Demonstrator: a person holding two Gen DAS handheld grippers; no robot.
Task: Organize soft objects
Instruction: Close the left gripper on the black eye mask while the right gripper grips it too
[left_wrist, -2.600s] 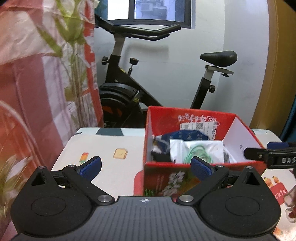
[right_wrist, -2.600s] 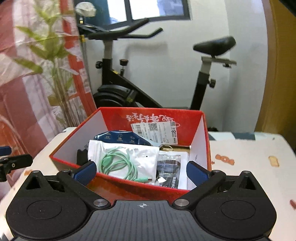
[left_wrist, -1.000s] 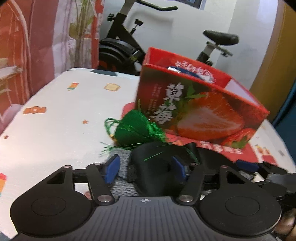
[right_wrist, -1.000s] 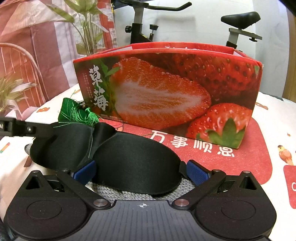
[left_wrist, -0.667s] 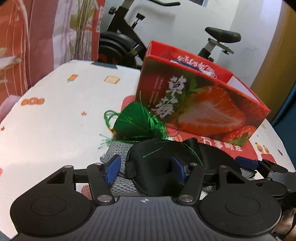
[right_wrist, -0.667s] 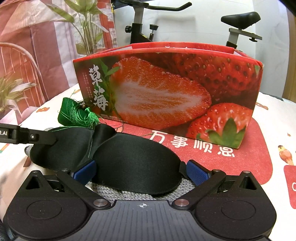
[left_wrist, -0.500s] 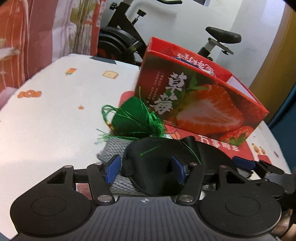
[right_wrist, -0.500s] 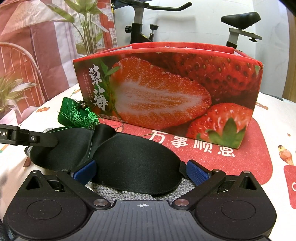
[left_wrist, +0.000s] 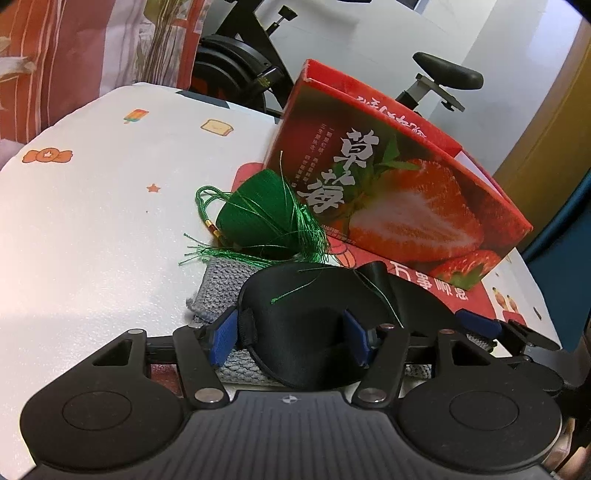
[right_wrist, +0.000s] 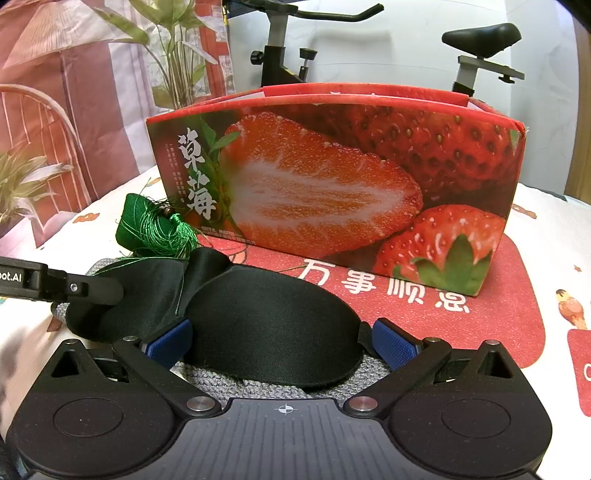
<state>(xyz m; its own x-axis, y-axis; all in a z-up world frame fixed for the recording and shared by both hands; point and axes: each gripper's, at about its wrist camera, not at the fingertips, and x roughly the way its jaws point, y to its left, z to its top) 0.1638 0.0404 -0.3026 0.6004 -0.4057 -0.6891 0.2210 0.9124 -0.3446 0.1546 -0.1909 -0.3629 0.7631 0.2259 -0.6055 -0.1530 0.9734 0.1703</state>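
We tilt both grippers down — the left gripper (left_wrist: 291, 338) part-open astride the black eye mask (left_wrist: 295, 325), contact unclear; the right gripper (right_wrist: 282, 341) spread wide around it. It lies lower centre on grey knit (left_wrist: 225, 280) — beside the green tassel (left_wrist: 266, 218).

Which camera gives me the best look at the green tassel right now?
The left wrist view: the green tassel shows whole, with its loop and loose threads, beside the strawberry box. The right wrist view catches it smaller, at the box's left corner.
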